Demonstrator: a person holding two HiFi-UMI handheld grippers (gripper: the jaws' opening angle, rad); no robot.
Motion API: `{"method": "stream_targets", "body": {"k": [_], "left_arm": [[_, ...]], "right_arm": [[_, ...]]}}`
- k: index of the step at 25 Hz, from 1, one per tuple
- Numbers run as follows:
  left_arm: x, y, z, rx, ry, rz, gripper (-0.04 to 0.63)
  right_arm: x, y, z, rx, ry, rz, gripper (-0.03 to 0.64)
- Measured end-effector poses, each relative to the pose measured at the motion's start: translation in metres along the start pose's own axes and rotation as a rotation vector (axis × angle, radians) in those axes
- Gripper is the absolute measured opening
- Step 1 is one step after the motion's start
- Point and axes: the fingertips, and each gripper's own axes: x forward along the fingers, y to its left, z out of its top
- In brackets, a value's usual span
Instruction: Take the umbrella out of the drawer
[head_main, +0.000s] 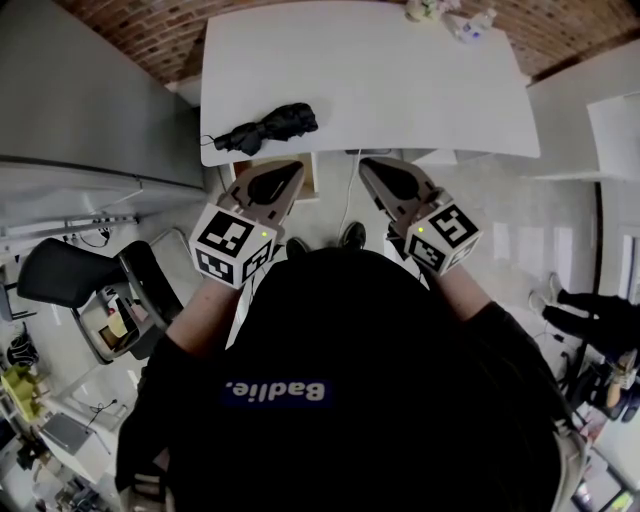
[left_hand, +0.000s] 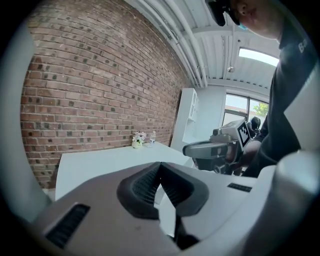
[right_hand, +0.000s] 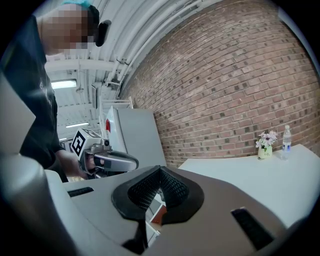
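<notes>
umbrella (head_main: 268, 127) lies crosswise on the bench (head_main: 400, 90), ahead of left gripper (head_main: 288, 172), right gripper (head_main: 374, 170) farther; both jaws closed, empty.

The person wears a black top (head_main: 330, 400) with a line of pale letters across it, and black shoes (head_main: 352, 235). The left claw (head_main: 293, 170) and the right claw (head_main: 368, 167) each have a grey, tapering shell with black ribbed pads (left_hand: 145, 187) inside. At the back of each one sits a white cube (head_main: 232, 245) with black square markers and a small green light.
</notes>
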Motion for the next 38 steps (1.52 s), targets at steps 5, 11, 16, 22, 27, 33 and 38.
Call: {"method": "stream_targets", "body": {"k": [5,11,16,22,27,33,38], "left_arm": [[-0.002,-0.017,0.002,-0.018,-0.017,-0.038,0.003],[-0.003,-0.027,0.001,-0.036,-0.031,-0.059,0.002],[-0.002,-0.029,0.003,-0.035,-0.033,-0.067,0.002],[-0.003,-0.03,0.003,-0.04,-0.037,-0.068,0.002],[-0.004,-0.033,-0.001,-0.042,-0.033,-0.071,0.002],[-0.004,-0.035,0.0,-0.042,-0.035,-0.077,0.002],[-0.005,-0.034,0.0,-0.044,-0.037,-0.083,0.002]], "right_arm": [[0.001,0.002,0.002,-0.004,0.0,0.004,0.026],[0.002,0.005,0.002,-0.01,-0.005,0.01,0.026],[0.001,0.005,0.005,-0.029,-0.014,0.014,0.026],[0.0,0.008,0.002,-0.024,0.002,0.013,0.026],[-0.003,0.01,-0.001,-0.014,0.028,0.004,0.026],[-0.004,0.009,0.002,-0.022,-0.011,0.012,0.026],[-0.002,0.011,0.002,-0.019,-0.011,0.01,0.026]]}}
